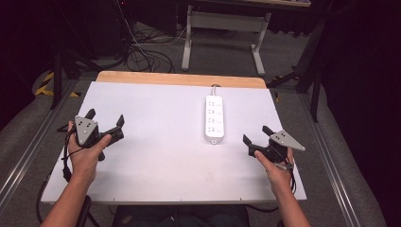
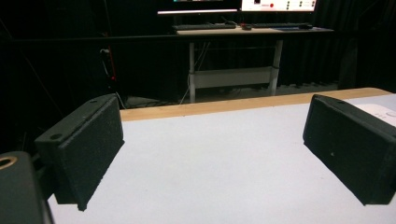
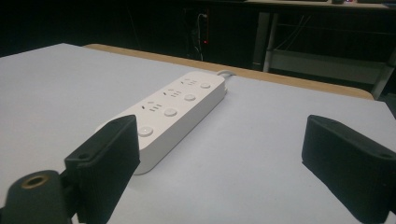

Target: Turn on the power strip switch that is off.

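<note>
A white power strip point(image 1: 214, 117) lies flat on the white table top point(image 1: 161, 156), right of the middle, its cord leading off the far edge. In the right gripper view the power strip point(image 3: 175, 109) lies ahead and left of the jaws, with round buttons beside its sockets. My left gripper point(image 1: 105, 119) hovers at the table's left side, open and holding nothing. At the right side my right gripper point(image 1: 256, 135) is open too, empty, a short way right of the strip's near end. A corner of the power strip point(image 2: 380, 111) peeks past the right jaw in the left gripper view.
A wooden strip point(image 1: 182, 79) runs along the table's far edge. Beyond it stand a white desk frame point(image 1: 222, 35) and loose cables point(image 1: 142, 54) on the floor. Metal rails point(image 1: 26, 151) flank the table. A desk with monitors point(image 2: 233, 7) stands farther back.
</note>
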Demonstrator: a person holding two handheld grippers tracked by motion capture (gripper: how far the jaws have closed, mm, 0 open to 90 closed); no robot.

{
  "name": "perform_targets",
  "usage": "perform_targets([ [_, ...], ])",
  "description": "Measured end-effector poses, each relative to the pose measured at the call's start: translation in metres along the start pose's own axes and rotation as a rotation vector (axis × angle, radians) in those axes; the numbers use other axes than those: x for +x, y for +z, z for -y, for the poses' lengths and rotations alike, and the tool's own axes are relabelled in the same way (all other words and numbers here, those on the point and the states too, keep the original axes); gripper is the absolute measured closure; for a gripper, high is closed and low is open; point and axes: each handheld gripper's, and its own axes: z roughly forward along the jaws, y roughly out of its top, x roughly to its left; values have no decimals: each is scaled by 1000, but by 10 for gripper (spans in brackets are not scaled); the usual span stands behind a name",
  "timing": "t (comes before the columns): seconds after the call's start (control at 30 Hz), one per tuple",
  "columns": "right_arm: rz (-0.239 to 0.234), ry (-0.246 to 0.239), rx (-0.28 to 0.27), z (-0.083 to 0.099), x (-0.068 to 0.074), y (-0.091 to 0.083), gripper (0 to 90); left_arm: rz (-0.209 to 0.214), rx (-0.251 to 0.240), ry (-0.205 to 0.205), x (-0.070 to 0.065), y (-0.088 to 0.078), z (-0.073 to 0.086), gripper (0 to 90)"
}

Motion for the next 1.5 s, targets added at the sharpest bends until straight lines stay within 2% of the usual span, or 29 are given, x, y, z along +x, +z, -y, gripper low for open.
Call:
perform_targets([
  [0.2,1,-13,-16,-1,2,-2,125,2,-1,0,-1,-1,0,56],
  [0.27,-1,-12,-18,-2,2,-3,154,2,1,2,-1,-1,0,56],
  [0.3,-6,-15,-19,-2,2,-3,178,3,1,2,-1,0,0,56],
  [0.33,-12,-17,-18,-2,2,-3,259,3,0,0,-1,0,0,56],
  [0.4,-23,-23,-23,-2,2,-4,365,2,1,2,-1,0,0,57],
  [0.43,-23,-23,-23,-2,2,-4,365,3,2,1,-1,0,0,57],
  [0.47,-28,-15,-20,-3,2,-6,436,4,2,-1,-1,1,0,57],
  [0.5,-33,-12,-24,-3,2,-6,474,6,3,-1,-1,1,0,57],
  [0.53,-33,-12,-24,-3,2,-6,474,7,2,-3,-1,1,0,57],
  [0.6,-37,-3,-44,-5,2,-9,581,9,2,-2,-1,2,0,57],
  [0.9,-35,-10,-51,-6,2,-15,757,23,3,-3,-3,4,0,57],
  [1.13,-45,-13,-29,-7,3,-16,819,32,2,-7,-3,6,0,57],
  [1.27,-39,-40,5,-9,5,-18,868,37,4,-9,-3,6,0,58],
  [1.33,-33,-69,29,-11,6,-20,892,38,4,-7,-3,6,0,58],
  [1.5,-37,-64,46,-16,6,-24,900,43,5,-5,-3,6,0,58],
])
